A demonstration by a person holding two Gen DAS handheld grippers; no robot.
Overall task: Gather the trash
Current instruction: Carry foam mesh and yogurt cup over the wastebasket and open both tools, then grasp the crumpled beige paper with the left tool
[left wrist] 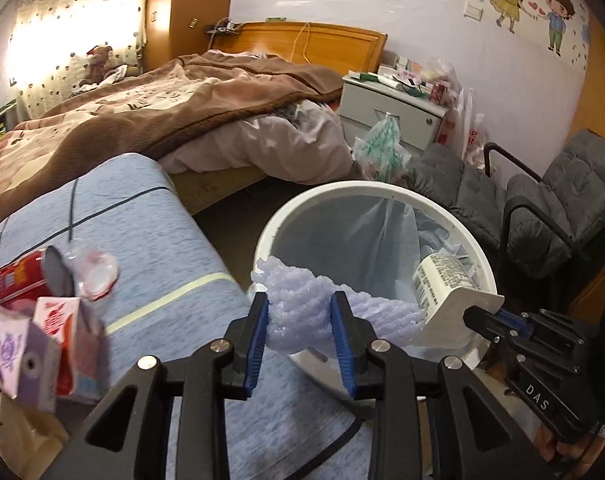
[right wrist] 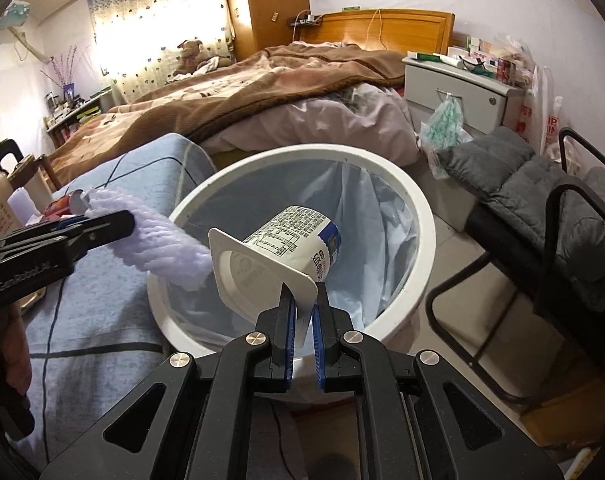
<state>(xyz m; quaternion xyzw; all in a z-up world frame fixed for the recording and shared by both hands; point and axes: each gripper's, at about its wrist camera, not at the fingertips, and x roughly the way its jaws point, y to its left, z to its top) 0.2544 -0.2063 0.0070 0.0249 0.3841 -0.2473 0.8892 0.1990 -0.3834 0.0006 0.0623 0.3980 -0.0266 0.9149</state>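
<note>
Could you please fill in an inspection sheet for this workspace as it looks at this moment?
Surface: blue-grey striped cloth cover beside the bin.
Job's things: round white plastic bin with pale blue liner; lilac foam fruit net; white printed plastic cup, both over the bin.
Clutter: pink and purple drink cartons, red can, peeled foil lid.
Grippers: left gripper pinches the net; right gripper clamps the cup's rim.
Cables: black cord under the right gripper.
Surroundings: unmade bed, grey padded chair, white nightstand.
</note>
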